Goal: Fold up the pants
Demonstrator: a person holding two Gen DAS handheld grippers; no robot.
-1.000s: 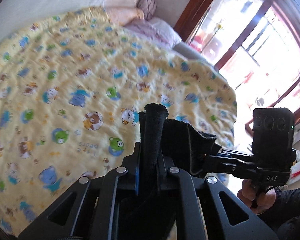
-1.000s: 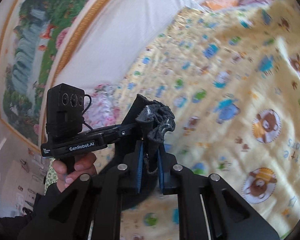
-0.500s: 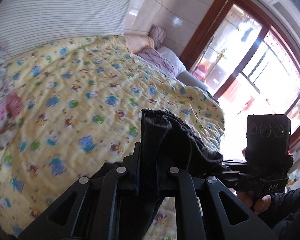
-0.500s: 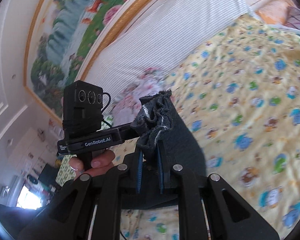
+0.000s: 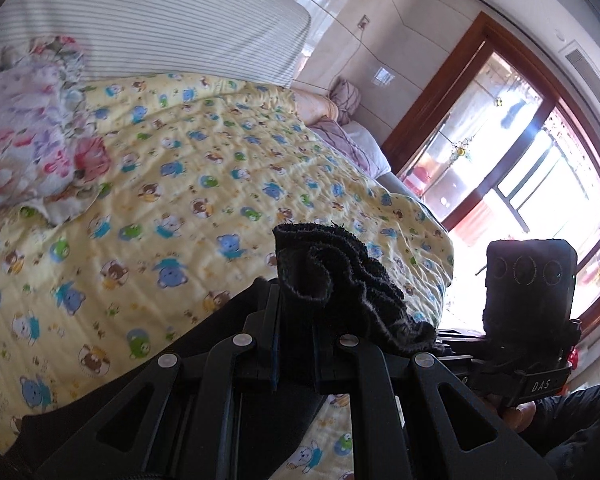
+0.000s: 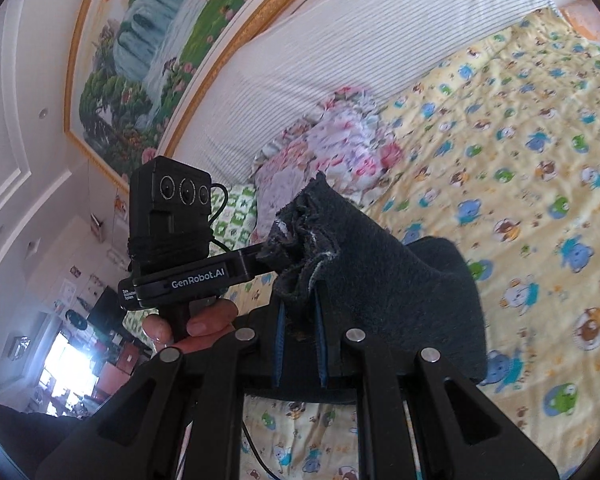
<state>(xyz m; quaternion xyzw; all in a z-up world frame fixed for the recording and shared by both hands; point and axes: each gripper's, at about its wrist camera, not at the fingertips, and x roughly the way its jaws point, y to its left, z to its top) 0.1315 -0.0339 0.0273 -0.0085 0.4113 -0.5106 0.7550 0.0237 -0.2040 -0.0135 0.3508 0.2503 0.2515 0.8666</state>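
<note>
Item: pants [image 5: 340, 280] — dark, napped cloth, bunched at one edge. Location: lifted above the bed [image 5: 220, 168], none of the visible part lying flat on the quilt.

Left gripper [image 5: 296, 320]: clenched on a gathered edge of the pants, which stands up in ruffles above the jaws. The cloth runs from there toward the right of that view, to the other tool.

Right gripper [image 6: 300, 312]: likewise clenched on a bunched edge of the pants [image 6: 380, 272]; a broad dark panel falls away to the right and down, hanging over the quilt.

Hands: fingers of the right hand [image 5: 516, 416] show under its tool in the left view; the left hand [image 6: 192, 328] grips its handle in the right view.

Key relation: each gripper sees the other close at its side, so the two held points lie near together, and the edge between them is short and slack, not stretched. The garment's long axis cannot be read — most of it hangs below, out of sight. Neither hand is plainly nearer the bed.

Judgement: the fold is at an early carrying stage. The coming move likely calls for drawing the two grips apart to straighten the held edge, then lowering the cloth onto open quilt.

Also present: floral pillow [image 5: 32, 132], well apart from the pants.
</note>
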